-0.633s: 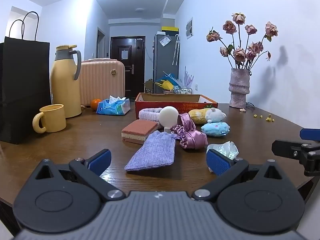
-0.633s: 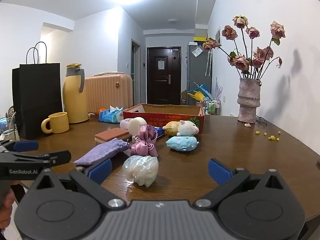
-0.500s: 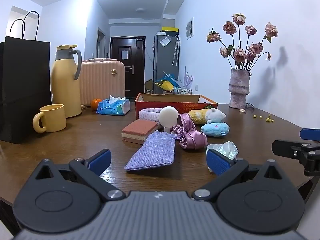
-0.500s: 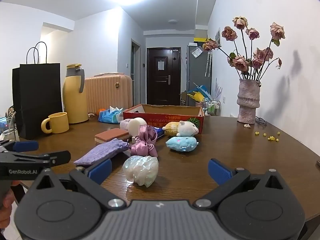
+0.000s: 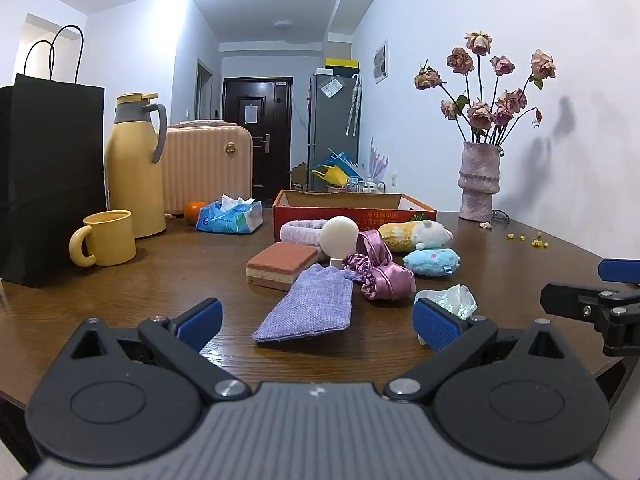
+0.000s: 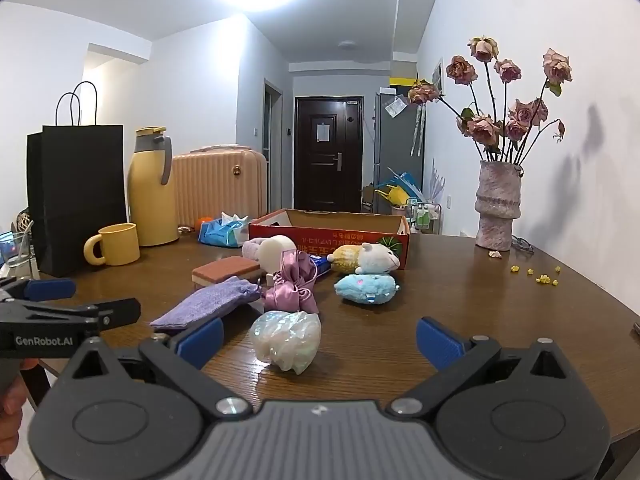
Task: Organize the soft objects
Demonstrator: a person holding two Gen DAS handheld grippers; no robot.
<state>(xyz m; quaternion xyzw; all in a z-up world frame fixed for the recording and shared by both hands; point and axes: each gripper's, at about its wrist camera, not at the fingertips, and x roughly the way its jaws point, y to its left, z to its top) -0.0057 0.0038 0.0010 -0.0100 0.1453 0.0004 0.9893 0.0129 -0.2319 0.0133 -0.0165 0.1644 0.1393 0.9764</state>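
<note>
Soft things lie on the brown table in front of a red cardboard box point(image 5: 356, 210) point(image 6: 328, 228): a lilac cloth pouch point(image 5: 312, 306) point(image 6: 204, 300), a pink satin scrunchie point(image 5: 378, 272) point(image 6: 292, 282), a blue plush point(image 5: 432, 261) point(image 6: 366, 287), a yellow and white plush point(image 5: 416, 235) point(image 6: 366, 258), a pink headband point(image 5: 302, 230), a layered sponge point(image 5: 282, 264) point(image 6: 226, 270), a white ball point(image 5: 340, 236) point(image 6: 276, 252) and an iridescent crumpled bag point(image 5: 452, 298) point(image 6: 288, 338). My left gripper point(image 5: 318, 322) stands open before the pouch, empty. My right gripper point(image 6: 318, 338) stands open around the iridescent bag, pads apart from it.
A black paper bag point(image 5: 48, 176), a yellow flask point(image 5: 134, 168), a yellow mug point(image 5: 106, 238), a tissue pack point(image 5: 230, 218) and an orange point(image 5: 195, 210) stand at the left. A vase of dried roses point(image 5: 480, 176) is at the right back. A hand point(image 6: 12, 404) holds the left gripper.
</note>
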